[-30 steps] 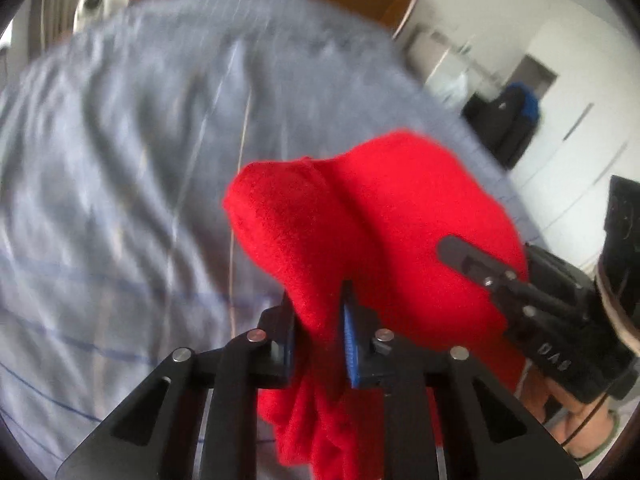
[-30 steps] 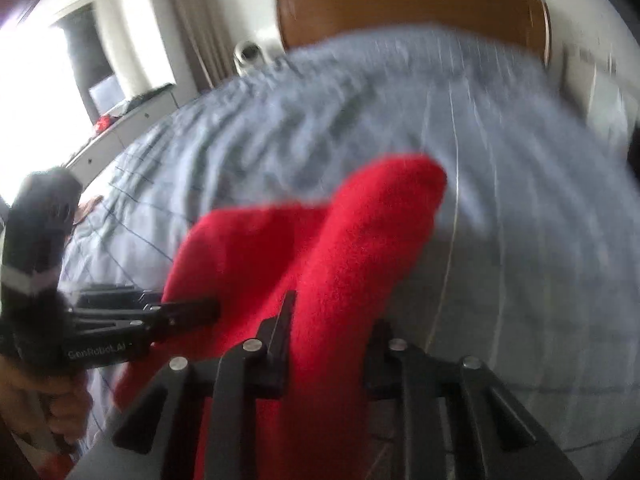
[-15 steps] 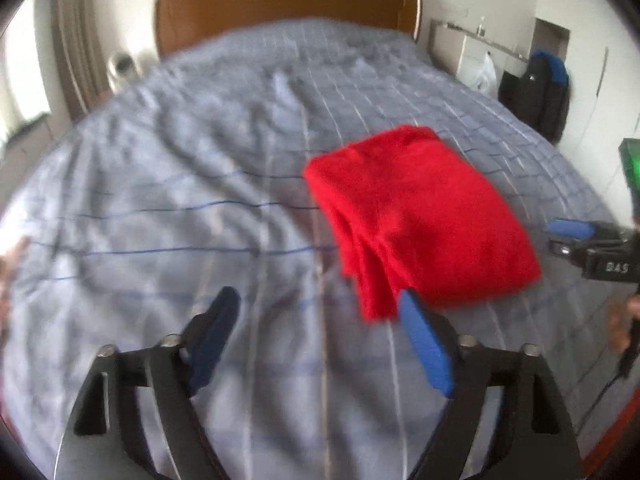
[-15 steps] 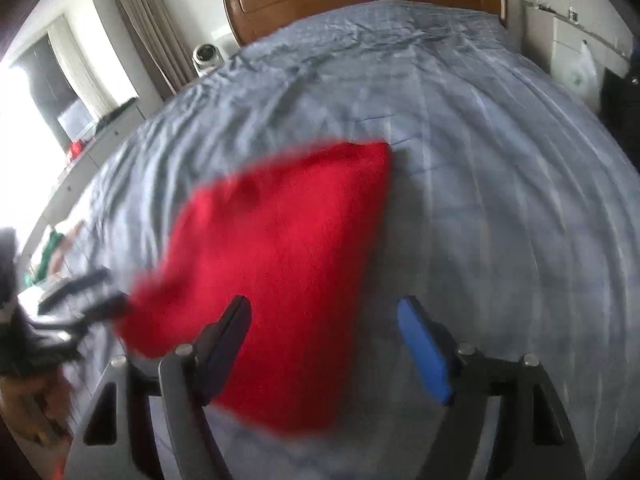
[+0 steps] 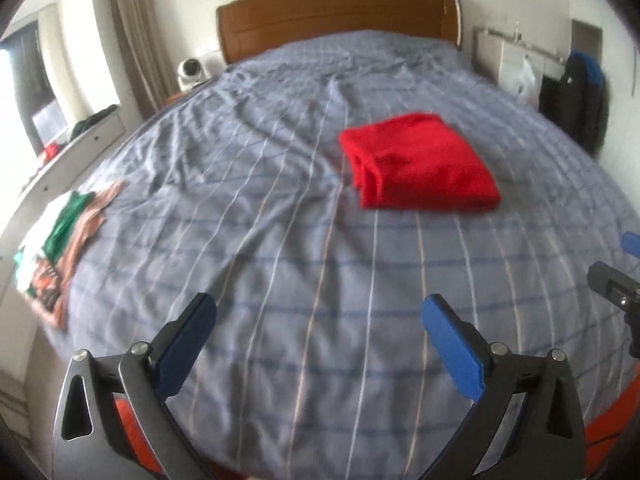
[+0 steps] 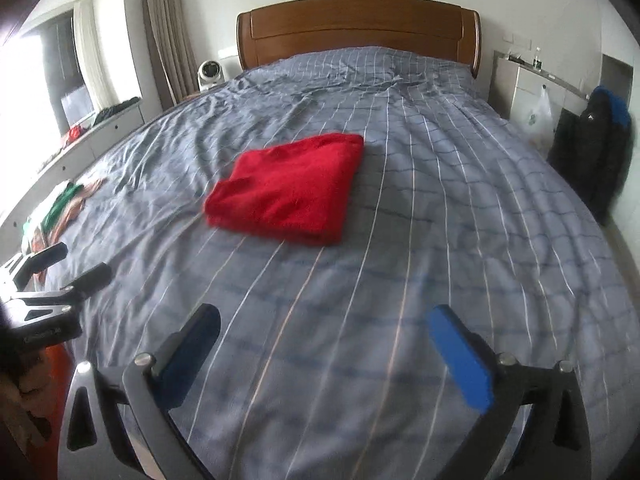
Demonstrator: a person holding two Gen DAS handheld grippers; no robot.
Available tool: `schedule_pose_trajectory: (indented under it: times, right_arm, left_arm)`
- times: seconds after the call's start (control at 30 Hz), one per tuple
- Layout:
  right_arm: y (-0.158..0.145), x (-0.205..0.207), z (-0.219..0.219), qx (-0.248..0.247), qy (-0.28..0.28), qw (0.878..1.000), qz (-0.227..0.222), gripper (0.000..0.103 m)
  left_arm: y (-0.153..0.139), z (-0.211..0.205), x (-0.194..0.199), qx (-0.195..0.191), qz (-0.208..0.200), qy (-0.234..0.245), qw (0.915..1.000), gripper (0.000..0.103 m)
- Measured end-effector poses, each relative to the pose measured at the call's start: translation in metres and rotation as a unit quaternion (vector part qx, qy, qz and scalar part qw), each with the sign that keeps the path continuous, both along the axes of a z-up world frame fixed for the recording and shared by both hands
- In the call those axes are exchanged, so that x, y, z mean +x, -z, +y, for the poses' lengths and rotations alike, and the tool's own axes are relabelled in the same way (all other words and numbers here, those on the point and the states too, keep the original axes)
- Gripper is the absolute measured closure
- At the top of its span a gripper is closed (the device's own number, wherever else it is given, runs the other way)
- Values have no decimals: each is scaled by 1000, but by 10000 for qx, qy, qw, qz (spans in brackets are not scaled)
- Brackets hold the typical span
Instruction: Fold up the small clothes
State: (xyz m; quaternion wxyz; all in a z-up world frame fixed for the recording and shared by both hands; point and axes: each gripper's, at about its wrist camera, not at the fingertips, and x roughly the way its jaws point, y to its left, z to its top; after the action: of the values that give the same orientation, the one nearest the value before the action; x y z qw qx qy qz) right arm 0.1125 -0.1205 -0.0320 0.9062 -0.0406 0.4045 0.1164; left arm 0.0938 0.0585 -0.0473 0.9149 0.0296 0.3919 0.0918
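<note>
A red garment point(image 5: 420, 162) lies folded into a flat rectangle on the blue-grey checked bedspread point(image 5: 280, 240), in the middle of the bed; it also shows in the right wrist view point(image 6: 288, 190). My left gripper point(image 5: 320, 336) is open and empty, well back from it near the foot of the bed. My right gripper point(image 6: 324, 344) is open and empty too, also far short of the garment. The left gripper's fingers point(image 6: 60, 276) show at the left edge of the right wrist view.
A pile of other small clothes, green, white and pinkish point(image 5: 56, 240), lies at the bed's left edge. A wooden headboard point(image 6: 356, 28) stands at the far end. A white cabinet point(image 6: 532, 92) and a dark jacket point(image 6: 592, 152) stand to the right.
Both grippers have let go of the red garment and opened. They have pulled back toward the foot of the bed. The garment now lies folded flat on the bedspread.
</note>
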Motion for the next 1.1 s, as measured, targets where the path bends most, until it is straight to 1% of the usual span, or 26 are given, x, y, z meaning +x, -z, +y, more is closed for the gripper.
schedule_pose_trajectory:
  times: [0.1,0.27,0.4,0.57,0.8,0.87,0.97,1.1]
  right_arm:
    - [1,-15,7,-44,-56,9999,118,0]
    - [1,-28,20,-206,-148,9995,171,0]
    - [4,-34,27,-476,-72,9985,259,0]
    - [-4,-40,22,-393,103,9988,254,0]
    - [-30,-48,18,-321,338,9989,3,0]
    - [-37,-50,20,-394,354,9985,-113,0]
    - [-42,-52,22,-494,343,9980,-209,0]
    - [-42,-54,22,-505,307,9980,-209,0]
  left_arm:
    - [0,-3,-14,43,62,-23,10000,0]
    - [3,-7,-25,-45,235,107,9997,0]
    - [6,-9,-27,-89,347,177,9992,0]
    - [4,-6,-26,-279,461,113,9985,0]
    - [-20,-6,-28,-296,263,116,9991,0]
    - [-23,-6,-28,-271,248,81,9993,0]
    - [-26,-4,-28,-237,171,-15,9996,0]
    - [-28,-3,-31,-282,28,-26,9996,0]
